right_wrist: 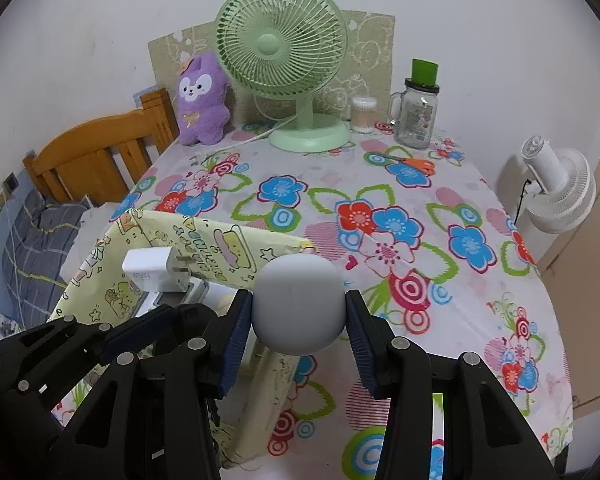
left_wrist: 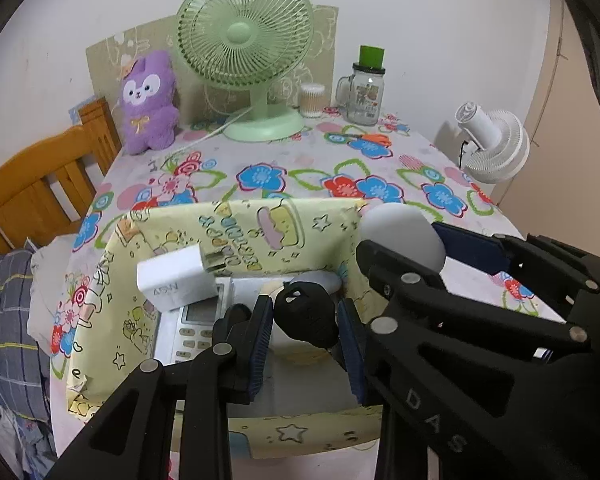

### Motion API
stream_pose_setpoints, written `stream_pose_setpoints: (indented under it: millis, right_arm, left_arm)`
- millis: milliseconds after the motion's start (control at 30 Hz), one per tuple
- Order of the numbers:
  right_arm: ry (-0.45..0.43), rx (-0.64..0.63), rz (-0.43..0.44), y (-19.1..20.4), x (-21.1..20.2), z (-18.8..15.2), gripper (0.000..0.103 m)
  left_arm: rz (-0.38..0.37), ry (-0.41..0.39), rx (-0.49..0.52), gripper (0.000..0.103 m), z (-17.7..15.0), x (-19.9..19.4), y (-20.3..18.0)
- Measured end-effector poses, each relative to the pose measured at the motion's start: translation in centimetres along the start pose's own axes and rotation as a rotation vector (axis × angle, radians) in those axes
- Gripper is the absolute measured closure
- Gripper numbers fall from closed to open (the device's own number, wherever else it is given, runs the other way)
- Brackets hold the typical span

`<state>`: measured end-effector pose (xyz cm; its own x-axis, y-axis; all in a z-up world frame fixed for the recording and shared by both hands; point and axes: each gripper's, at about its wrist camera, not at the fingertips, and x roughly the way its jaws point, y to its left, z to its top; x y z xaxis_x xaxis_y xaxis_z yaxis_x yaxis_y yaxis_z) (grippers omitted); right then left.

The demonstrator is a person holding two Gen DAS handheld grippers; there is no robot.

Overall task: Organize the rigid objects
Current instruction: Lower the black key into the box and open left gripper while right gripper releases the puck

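Left gripper (left_wrist: 305, 330) fingers clamp a black key fob (left_wrist: 306, 314) over the yellow box (left_wrist: 228, 236); right gripper (right_wrist: 298, 320) fingers clamp a grey case (right_wrist: 299, 304) beside it. Charger (left_wrist: 172, 278) and remote (left_wrist: 192, 328) already boxed; both held items remain.

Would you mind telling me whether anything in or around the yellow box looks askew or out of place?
The white charger sits tilted inside the yellow box, propped on the remote control with its prongs pointing at the far wall rather than lying flat. The box's near-left corner looks torn and crumpled. Nothing is spilled.
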<state>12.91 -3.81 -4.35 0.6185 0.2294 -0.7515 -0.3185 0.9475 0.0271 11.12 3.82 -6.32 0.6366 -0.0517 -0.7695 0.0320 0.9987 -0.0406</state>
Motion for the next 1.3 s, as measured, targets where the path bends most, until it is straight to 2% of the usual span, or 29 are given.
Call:
stream_pose_setpoints:
  millis: [333,400,533,600,667,800,867,1100,1300]
  right_arm:
    - [-0.019,0.014,-0.022,0.6,0.3,0.3,0.053]
    - [-0.024,0.005,-0.027,0.9,0.3,0.3,0.053]
    - [-0.028,-0.012,-0.035,1.7,0.3,0.6,0.053]
    - [-0.033,-0.017,-0.033,2.0,0.2,0.7,0.053]
    - [-0.034,-0.023,-0.029,2.4,0.3,0.8,0.053]
    - [-0.024,-0.026,-0.012,3.1,0.8,0.9,0.053]
    - [-0.013,-0.033,-0.001,3.5,1.2,0.8,0.053]
    - [0.043,-0.04,0.027,4.7,3.0,0.1,0.053]
    - [0.041,-0.049,0.027,4.9,3.0,0.0,0.052]
  left_arm:
    - [-0.016,0.054,-0.005,0.067,-1.0,1.5,1.3]
    - [-0.019,0.052,-0.01,0.065,-1.1,1.5,1.6]
    - [-0.022,0.048,-0.007,0.053,-1.0,1.4,2.3]
    - [0.0,0.031,-0.003,0.05,-0.9,1.1,2.7]
    - [0.014,0.02,-0.002,0.042,-0.8,1.1,3.0]
    - [0.021,0.022,-0.004,0.036,-0.8,1.2,4.0]
    - [0.027,0.028,-0.013,0.03,-0.7,1.3,4.4]
    - [0.029,0.037,-0.015,0.027,-0.9,1.7,5.1]
    - [0.031,0.025,-0.004,0.023,-1.1,1.4,5.1]
